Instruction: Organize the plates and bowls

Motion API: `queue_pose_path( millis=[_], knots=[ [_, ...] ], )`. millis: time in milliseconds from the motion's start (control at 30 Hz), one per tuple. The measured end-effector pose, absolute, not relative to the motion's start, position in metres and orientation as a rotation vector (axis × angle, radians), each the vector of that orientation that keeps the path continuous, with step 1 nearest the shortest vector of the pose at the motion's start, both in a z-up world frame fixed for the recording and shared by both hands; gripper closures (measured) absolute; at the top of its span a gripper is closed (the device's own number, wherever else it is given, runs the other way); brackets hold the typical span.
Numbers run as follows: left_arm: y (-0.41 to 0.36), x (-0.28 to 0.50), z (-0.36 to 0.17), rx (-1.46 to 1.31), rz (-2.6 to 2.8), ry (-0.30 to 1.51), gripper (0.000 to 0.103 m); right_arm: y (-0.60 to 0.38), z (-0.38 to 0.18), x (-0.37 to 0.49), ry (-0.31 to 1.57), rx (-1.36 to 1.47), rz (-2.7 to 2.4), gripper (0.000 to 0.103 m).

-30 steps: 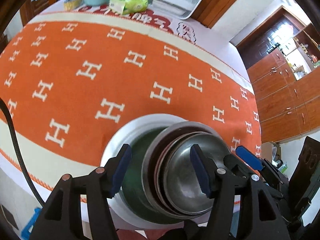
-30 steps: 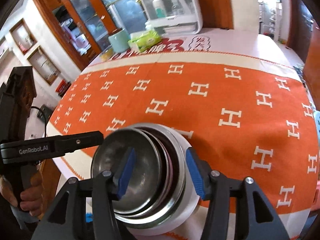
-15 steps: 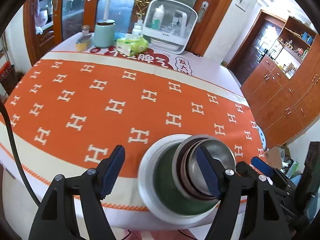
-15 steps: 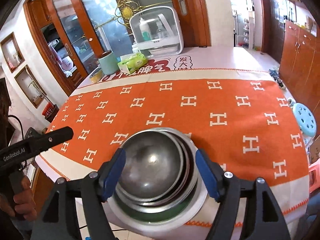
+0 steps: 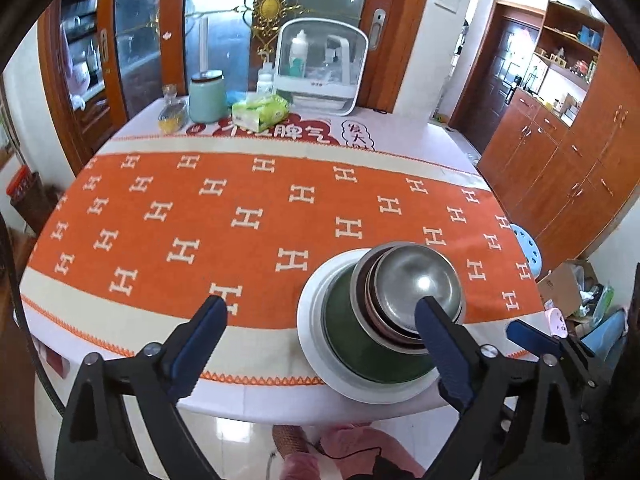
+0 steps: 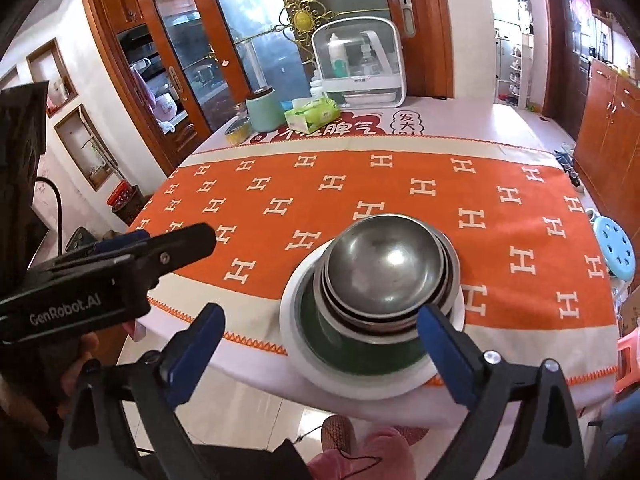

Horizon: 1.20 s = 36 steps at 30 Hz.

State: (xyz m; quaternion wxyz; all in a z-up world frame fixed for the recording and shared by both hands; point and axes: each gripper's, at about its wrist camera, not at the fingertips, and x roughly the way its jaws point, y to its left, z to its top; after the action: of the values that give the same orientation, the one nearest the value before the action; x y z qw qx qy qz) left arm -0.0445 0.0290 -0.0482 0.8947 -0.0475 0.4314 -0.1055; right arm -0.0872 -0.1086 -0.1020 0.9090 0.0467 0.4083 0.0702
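Pulling back, you've lifted both grippers, left (image 5: 320, 344) & right (image 6: 320, 348), off the stack (image 6: 380, 280); jaws wide, empty. Bowls sit nested on plate (image 6: 296, 344) at table's (image 6: 400, 168) near edge; stacking looks done.

Steel bowls (image 6: 384, 270) nested (perhaps three), green bowl (image 6: 356, 348), white plate (image 6: 372, 384)

You face a worktop (image 5: 420, 136) draped with an orange cloth (image 5: 256, 216) patterned in white H shapes. Behind it stand glass-paned doors in reddish wood frames (image 6: 224, 40) with a gold ornament (image 5: 275, 6). To your right, wooden cabinets (image 5: 560, 168) line a white wall. The floor is pale glossy tile (image 5: 224, 440). A light blue stool (image 6: 614, 246) sits beside the worktop.
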Motion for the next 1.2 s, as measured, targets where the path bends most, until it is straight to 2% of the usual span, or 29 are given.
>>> queue_pose_path(
  millis=[100, 633, 900, 1200],
  knots=[
    [0.031, -0.049, -0.038, -0.103, -0.221, 0.867, 0.001, -0.112, -0.090, -0.094, 0.819, 0.087, 0.101, 0.004],
    [0.020, -0.082, -0.003, 0.003, -0.171, 0.727, 0.001, -0.111, -0.067, -0.126, 0.735, 0.076, -0.063, 0.001],
    [0.020, -0.080, -0.014, -0.019, -0.113, 0.792, 0.001, -0.116, -0.073, -0.132, 0.750, 0.098, -0.089, 0.001],
    [0.013, -0.084, -0.013, -0.009, -0.122, 0.776, 0.001, -0.123, -0.069, -0.138, 0.739, 0.097, -0.139, 0.001]
  ],
)
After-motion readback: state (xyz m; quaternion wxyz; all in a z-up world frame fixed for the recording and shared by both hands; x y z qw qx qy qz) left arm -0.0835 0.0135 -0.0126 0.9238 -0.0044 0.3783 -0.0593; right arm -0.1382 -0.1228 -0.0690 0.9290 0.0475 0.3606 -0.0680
